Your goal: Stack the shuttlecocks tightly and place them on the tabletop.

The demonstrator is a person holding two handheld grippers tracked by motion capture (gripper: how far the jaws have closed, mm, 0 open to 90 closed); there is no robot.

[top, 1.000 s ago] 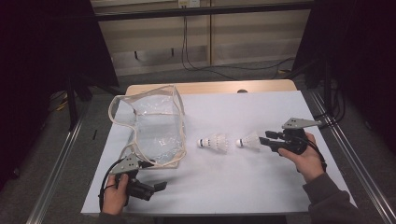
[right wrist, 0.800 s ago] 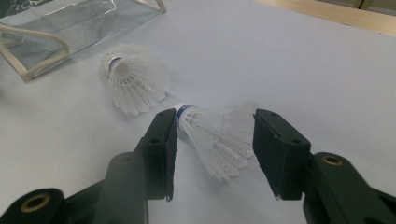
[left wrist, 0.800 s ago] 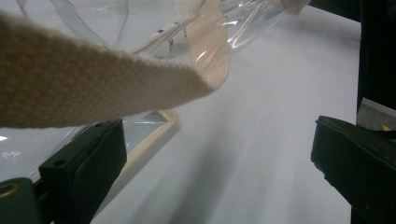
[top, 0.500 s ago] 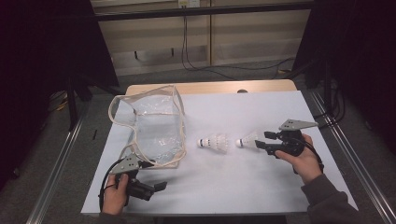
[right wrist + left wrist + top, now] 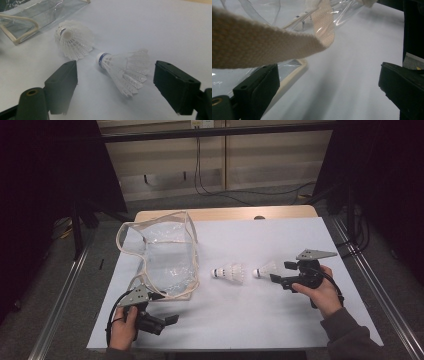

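Right tool (image 5: 115, 75) released, jaws flanking nearer shuttlecock (image 5: 123, 70) at worktop (image 5: 280, 235) 3 o'clock; blue cork band, lettering unreadable. Left tool (image 5: 329, 87) released beside clear bag (image 5: 165, 255), 9 o'clock.

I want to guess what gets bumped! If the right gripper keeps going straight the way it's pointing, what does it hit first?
Probably the nearer shuttlecock: it lies just ahead, between the open jaws of the right gripper.
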